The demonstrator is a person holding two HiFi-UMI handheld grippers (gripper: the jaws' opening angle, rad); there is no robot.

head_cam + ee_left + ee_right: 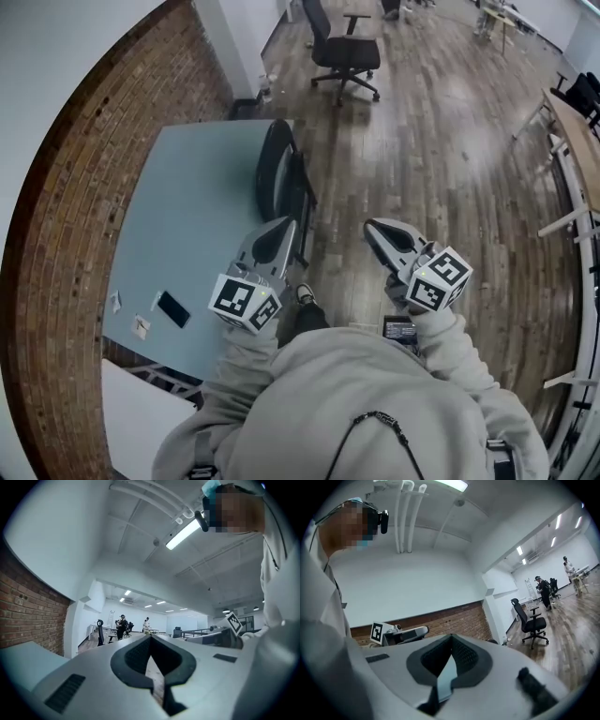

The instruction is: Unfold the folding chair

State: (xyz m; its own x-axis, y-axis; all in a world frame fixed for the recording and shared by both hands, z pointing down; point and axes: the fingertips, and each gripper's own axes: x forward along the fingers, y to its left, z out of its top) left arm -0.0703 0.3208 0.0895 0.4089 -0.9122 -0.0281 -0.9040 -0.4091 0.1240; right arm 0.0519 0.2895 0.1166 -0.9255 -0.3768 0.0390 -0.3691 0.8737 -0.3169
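The black folding chair stands folded flat on the wooden floor, leaning against the right edge of the grey-blue table. In the head view my left gripper hovers just in front of the chair's lower end, jaws shut with nothing between them. My right gripper is held over the floor to the right of the chair, apart from it, also shut and empty. Both gripper views look level across the room; the left gripper and the right gripper show their jaws meeting at the tips. Neither gripper view shows the chair clearly.
A dark phone and small cards lie on the table's near part. A brick wall curves along the left. A black office chair stands farther back on the floor. Desks line the right side. People stand far off.
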